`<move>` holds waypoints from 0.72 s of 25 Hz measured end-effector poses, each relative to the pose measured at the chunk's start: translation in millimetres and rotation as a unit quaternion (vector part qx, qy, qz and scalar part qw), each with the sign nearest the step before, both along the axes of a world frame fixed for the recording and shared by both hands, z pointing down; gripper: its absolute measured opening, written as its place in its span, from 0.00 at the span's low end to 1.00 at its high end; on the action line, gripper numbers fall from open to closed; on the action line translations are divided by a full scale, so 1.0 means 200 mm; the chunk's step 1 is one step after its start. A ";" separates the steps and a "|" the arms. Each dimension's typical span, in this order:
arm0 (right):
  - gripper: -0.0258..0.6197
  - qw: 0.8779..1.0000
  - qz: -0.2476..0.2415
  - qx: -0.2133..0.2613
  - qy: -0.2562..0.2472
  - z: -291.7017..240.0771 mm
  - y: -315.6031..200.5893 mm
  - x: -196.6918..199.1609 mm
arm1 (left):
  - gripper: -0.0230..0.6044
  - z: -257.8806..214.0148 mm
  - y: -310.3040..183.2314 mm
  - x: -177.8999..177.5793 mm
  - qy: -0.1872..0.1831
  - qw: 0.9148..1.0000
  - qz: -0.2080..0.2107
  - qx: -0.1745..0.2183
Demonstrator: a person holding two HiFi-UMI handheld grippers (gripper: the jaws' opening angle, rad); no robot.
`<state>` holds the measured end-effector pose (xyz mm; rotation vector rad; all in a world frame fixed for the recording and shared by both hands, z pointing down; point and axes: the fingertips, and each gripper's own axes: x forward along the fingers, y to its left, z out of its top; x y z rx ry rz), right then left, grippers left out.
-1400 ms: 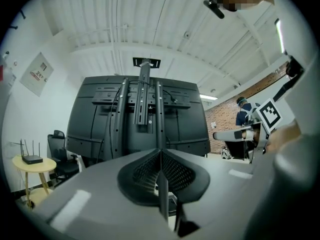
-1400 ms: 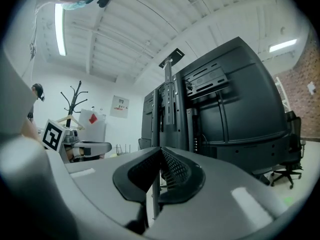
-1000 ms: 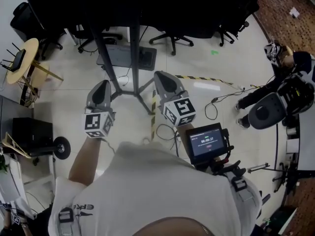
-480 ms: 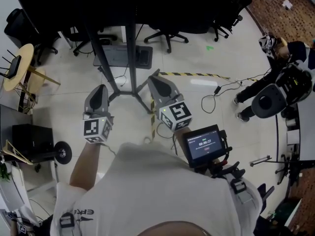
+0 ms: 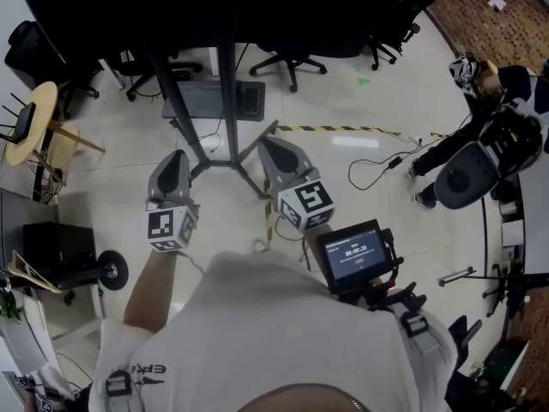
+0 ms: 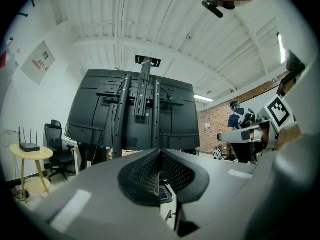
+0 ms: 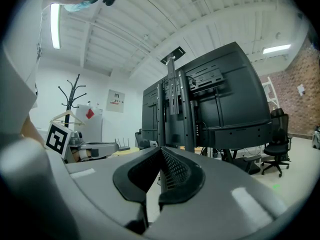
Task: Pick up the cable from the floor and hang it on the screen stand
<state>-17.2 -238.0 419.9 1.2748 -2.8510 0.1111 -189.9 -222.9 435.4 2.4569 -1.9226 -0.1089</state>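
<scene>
Both grippers closed on nothing, held before the screen stand (image 5: 230, 84).
Head view: left gripper (image 5: 177, 156) and right gripper (image 5: 268, 142), smooth grey shells, hang over the glossy pale floor (image 5: 343, 101); the thin black cable (image 5: 393, 163) lies looped on it, right of the stand's splayed metal legs, well apart from both. Left gripper view: ribbed dark pads (image 6: 150, 171) meet before the slotted black uprights. Right gripper view: the ribbed pads (image 7: 172, 176) likewise touch.

No text clearly legible
</scene>
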 end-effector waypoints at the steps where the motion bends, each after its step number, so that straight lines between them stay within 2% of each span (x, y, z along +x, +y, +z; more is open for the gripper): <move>1: 0.06 1.000 0.000 0.000 0.000 0.00 0.00 0.00 | 0.04 0.00 -0.01 0.00 0.000 1.000 0.001 0.000; 18: 0.06 1.000 0.010 0.008 0.001 -0.04 -0.03 0.02 | 0.04 -0.03 -0.04 0.00 -0.006 1.000 0.012 0.002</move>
